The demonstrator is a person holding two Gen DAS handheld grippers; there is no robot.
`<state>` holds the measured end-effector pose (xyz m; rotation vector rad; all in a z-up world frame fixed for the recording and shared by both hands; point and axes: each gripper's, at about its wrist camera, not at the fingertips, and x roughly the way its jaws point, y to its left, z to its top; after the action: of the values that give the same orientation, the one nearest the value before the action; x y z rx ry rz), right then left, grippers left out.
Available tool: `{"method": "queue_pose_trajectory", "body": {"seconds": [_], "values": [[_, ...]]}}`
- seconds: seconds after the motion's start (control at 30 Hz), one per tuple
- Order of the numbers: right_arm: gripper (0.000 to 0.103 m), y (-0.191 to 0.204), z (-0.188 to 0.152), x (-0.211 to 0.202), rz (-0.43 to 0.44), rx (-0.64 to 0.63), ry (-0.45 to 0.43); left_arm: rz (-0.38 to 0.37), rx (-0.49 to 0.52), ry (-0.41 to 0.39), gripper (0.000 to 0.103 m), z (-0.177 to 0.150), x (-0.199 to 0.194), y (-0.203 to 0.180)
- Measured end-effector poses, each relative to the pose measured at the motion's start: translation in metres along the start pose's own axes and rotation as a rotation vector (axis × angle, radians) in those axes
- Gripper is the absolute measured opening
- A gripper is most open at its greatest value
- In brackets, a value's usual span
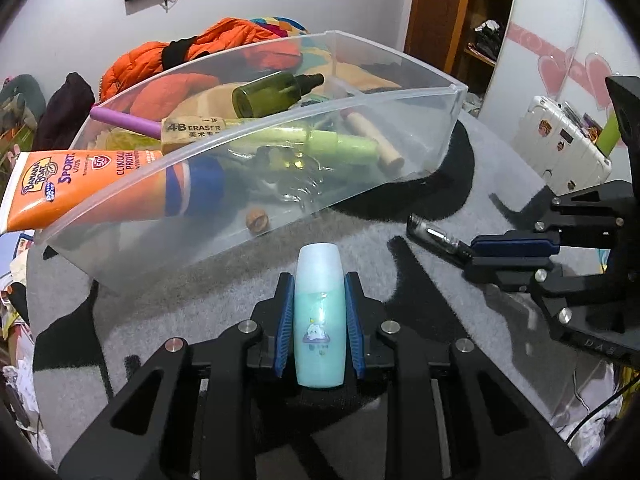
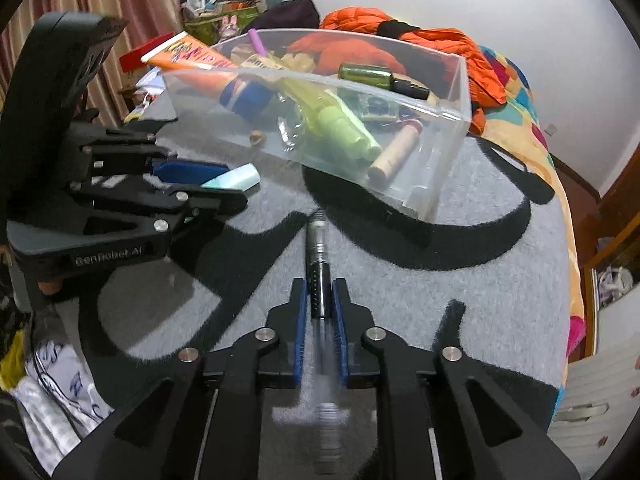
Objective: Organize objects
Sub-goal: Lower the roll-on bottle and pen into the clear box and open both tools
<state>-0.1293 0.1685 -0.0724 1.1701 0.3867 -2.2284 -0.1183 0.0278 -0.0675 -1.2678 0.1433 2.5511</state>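
My left gripper (image 1: pixel 319 280) is shut on a small pale blue bottle (image 1: pixel 319 320) and holds it over the grey and black mat, short of the clear plastic bin (image 1: pixel 360 152). It also shows in the right wrist view (image 2: pixel 236 184) with the blue bottle (image 2: pixel 236 178). My right gripper (image 2: pixel 320 286) is shut on a black and clear pen (image 2: pixel 318 264), near the bin's (image 2: pixel 452 152) front corner. In the left wrist view the right gripper (image 1: pixel 474 254) holds the pen (image 1: pixel 436 236) at the right.
The bin holds an orange sunscreen tube (image 1: pixel 80 184), a dark green spray bottle (image 1: pixel 276 94), a light green bottle (image 1: pixel 320 142), an eraser box (image 1: pixel 192 130), a purple stick (image 1: pixel 120 120) and a wooden cylinder (image 1: pixel 376 140). An orange jacket (image 2: pixel 400 36) lies behind it. A white suitcase (image 1: pixel 560 140) stands at right.
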Motion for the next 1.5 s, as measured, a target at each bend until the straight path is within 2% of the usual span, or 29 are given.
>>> {"method": "queue_pose_trajectory", "body": {"seconds": [0.13,0.5,0.8,1.03,1.5], "values": [[0.009,-0.007,0.006,-0.014,0.018,0.048,-0.06,0.015,-0.006,-0.039,0.024,0.002,-0.013,-0.002],[0.009,-0.006,0.038,-0.062,0.057,0.108,-0.258,0.016,-0.067,-0.221,0.024,0.029,-0.07,0.007],[0.009,-0.009,0.071,-0.076,0.038,0.114,-0.348,0.035,-0.093,-0.299,0.024,0.051,-0.087,0.022],[0.009,-0.021,0.098,-0.066,0.027,0.137,-0.353,0.052,-0.121,-0.304,0.024,0.069,-0.08,0.035],[0.009,-0.037,0.138,-0.005,0.005,0.155,-0.241,0.067,-0.194,-0.217,0.024,0.093,-0.032,0.067]]}}
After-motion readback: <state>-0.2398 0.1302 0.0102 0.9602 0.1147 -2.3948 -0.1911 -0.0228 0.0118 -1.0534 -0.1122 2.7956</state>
